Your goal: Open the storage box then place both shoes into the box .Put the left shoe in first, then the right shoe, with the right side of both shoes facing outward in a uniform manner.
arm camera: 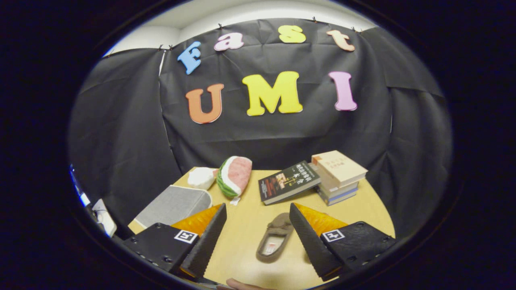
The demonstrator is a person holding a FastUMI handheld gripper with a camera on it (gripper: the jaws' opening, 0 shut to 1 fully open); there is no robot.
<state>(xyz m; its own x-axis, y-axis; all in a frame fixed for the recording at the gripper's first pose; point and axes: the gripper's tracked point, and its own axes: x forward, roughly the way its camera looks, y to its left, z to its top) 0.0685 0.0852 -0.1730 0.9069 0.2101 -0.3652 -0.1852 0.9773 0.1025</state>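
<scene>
A brown slipper (275,238) lies flat on the wooden table (250,217), sole down, its opening toward me. It sits between my two fingers, closer to the right one. My gripper (256,237) is open and held above the table, touching nothing. A grey fabric storage box (174,204) with its lid closed sits beyond the left finger, at the table's left edge.
A watermelon-slice plush (234,176) and a white plush (201,177) lie at the back left. A dark book (288,182) leans against a stack of books (338,176) at the back right. A fingertip (238,285) shows at the table's near edge.
</scene>
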